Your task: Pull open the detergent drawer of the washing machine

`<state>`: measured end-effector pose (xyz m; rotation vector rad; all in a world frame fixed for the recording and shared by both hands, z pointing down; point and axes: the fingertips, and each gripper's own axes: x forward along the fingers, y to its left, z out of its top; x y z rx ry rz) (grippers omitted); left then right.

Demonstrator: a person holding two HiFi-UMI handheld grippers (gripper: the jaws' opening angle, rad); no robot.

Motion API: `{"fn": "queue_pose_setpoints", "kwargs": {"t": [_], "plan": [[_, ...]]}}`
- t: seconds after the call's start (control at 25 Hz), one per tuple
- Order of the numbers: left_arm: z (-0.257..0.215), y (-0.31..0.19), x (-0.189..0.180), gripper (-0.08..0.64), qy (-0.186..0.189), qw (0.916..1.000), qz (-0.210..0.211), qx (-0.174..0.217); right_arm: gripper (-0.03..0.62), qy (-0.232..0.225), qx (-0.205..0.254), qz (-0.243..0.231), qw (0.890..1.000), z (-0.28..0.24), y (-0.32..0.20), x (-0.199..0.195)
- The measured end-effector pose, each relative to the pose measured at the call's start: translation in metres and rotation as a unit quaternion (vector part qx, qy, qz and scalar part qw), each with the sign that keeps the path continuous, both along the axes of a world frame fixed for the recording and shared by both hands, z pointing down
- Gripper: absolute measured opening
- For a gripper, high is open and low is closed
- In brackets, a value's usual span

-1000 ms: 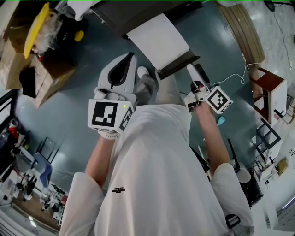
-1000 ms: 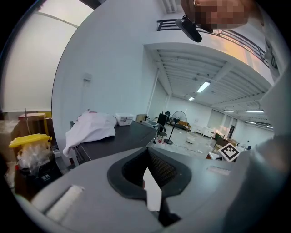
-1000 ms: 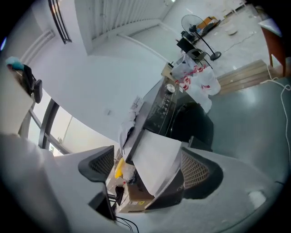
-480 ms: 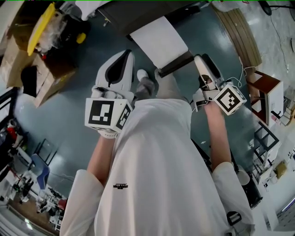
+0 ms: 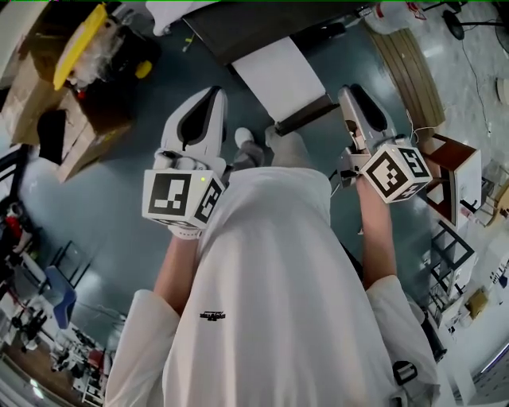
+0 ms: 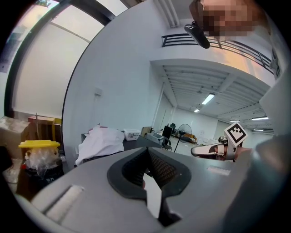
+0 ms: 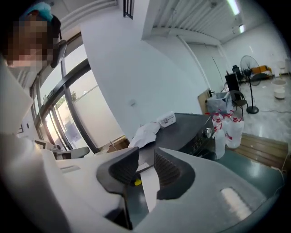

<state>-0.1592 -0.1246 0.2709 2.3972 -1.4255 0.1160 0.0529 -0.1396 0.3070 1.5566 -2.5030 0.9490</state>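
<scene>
The dark washing machine (image 5: pixel 238 24) stands at the top of the head view. A white slab (image 5: pixel 278 75) with a dark front edge (image 5: pixel 306 113) juts out from its front towards me. My left gripper (image 5: pixel 208 94) hovers left of the slab, shut and empty (image 6: pixel 146 157). My right gripper (image 5: pixel 350 92) hangs just right of the slab's dark edge, apart from it. Its jaws have just been closing; a narrow gap stays between the pads (image 7: pixel 145 159) with nothing in it. The right gripper view shows the machine's knob panel (image 7: pixel 207 133) beyond the jaws.
A white cloth (image 7: pixel 145 132) and a small box lie on the machine's top. Detergent bottles (image 7: pixel 227 125) stand on the floor beside it, by a wooden pallet (image 5: pixel 413 56). Cardboard boxes with a yellow lid (image 5: pixel 71 48) sit at the left, a shelf (image 5: pixel 461 159) at the right.
Both grippers have moved up the picture towards the machine. The right one has rolled, so its marker cube faces me more squarely, and it has shifted right of the slab's edge.
</scene>
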Motion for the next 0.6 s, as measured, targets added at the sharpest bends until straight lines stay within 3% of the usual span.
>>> {"fn": "queue_pose_setpoints", "kwargs": {"t": [0.32,0.6], "plan": [[-0.022,0.001,-0.01,0.014,-0.004,0.9997,-0.007,0.024,0.0,0.083,0.065,-0.015,0.994,-0.036,-0.007,-0.013],[-0.04,0.002,-0.015,0.014,-0.008,0.9989,-0.008,0.045,-0.002,0.117,0.108,-0.05,0.986,-0.061,-0.003,-0.029]]}}
